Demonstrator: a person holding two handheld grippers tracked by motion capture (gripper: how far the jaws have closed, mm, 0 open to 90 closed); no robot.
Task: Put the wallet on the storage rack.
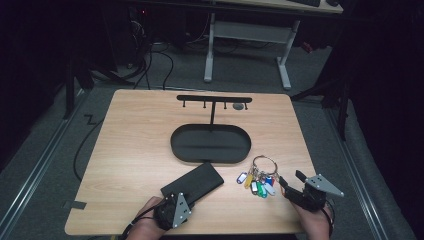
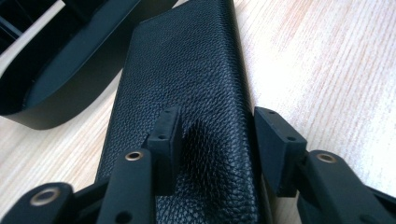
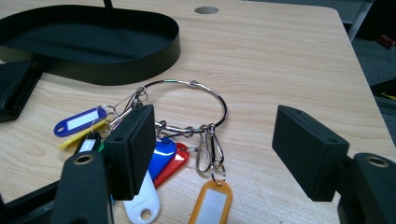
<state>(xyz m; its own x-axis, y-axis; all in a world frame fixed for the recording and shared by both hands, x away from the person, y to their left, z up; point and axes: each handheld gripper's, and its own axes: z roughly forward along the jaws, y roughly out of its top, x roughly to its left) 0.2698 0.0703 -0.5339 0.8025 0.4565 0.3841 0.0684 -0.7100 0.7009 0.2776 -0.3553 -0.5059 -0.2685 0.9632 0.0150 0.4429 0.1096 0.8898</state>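
Nearest the lens in the left gripper view are that tool's own two black jaws, which stand partly apart over the near end of a black pebbled-leather wallet [image 2: 187, 93]. One pad presses down on the leather's top face and dimples it; the other hangs just off the wallet's right edge. So the left gripper [image 1: 175, 200] is half-open and straddling that edge, and I cannot see a real pinch: it reads as a grip not yet made. The wallet lies flat on the pale wood-grain table [image 1: 130, 150], its far end just beside the black oval metal tray [image 1: 187, 152].

The right gripper [image 1: 292, 185] sits lower right with its jaws spread wide and nothing between them. Just ahead of it lies a steel key ring [image 3: 219, 100] carrying coloured plastic tags [image 3: 163, 158] in blue, red, white, yellow and orange; its left jaw looms in front of some tags, and whether it touches them I cannot tell.

By my reading the work is at its start. Wallet and key ring are both on the table, the tray holds nothing, and the hooks of the black T-shaped rack [image 1: 214, 99] rising from the tray are bare. Lifting the wallet and placing both items remains.
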